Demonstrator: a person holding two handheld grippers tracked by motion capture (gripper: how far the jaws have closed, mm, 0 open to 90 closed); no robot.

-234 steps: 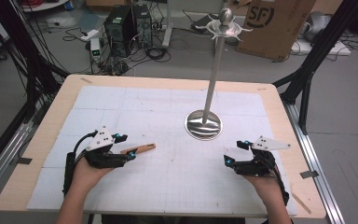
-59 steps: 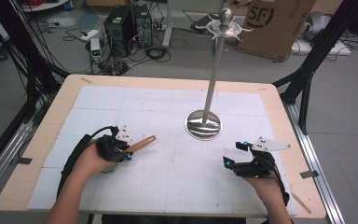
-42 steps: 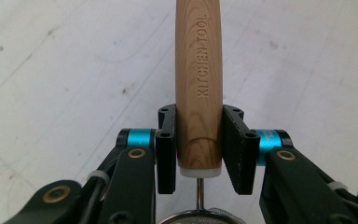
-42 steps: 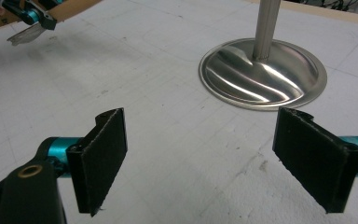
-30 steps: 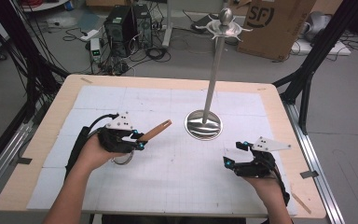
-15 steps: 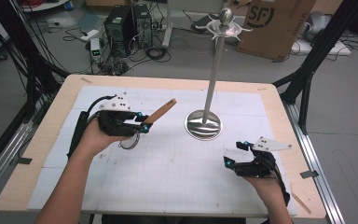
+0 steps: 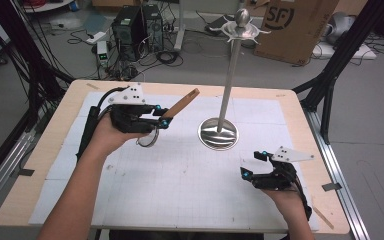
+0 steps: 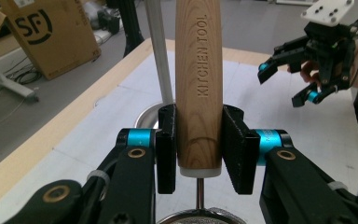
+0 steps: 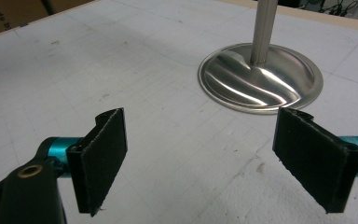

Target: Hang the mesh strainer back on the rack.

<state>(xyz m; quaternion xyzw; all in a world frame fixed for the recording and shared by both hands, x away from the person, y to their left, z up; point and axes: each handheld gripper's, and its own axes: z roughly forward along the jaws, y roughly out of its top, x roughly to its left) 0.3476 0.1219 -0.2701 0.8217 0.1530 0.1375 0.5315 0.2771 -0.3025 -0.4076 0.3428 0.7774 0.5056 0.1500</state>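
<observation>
Nearest the person, the right gripper (image 7: 250, 165) rests low over the table (image 7: 45, 150), jaws spread and empty. Farther off, the left gripper (image 7: 161, 116) pinches a wooden-handled kitchen tool (image 8: 198, 70) aloft beside the steel stand (image 7: 228, 80); hanging it likely remains.

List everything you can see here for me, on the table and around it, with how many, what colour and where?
Kitchen tool: one, wooden handle stamped KITCHEN TOOL, clamped in the left gripper above the table.
Metal stand: one, silver, round base mid-table, tall pole with hooks on top.
Table: one, pale wood edge, white gridded mat.
Cardboard box: one, brown, floor beyond the table.
Computer towers: two, black, floor at back, among cables.
Left gripper: one, black with blue joints, raised at table's left.
Right gripper: one, black, jaws apart, low near front right.
</observation>
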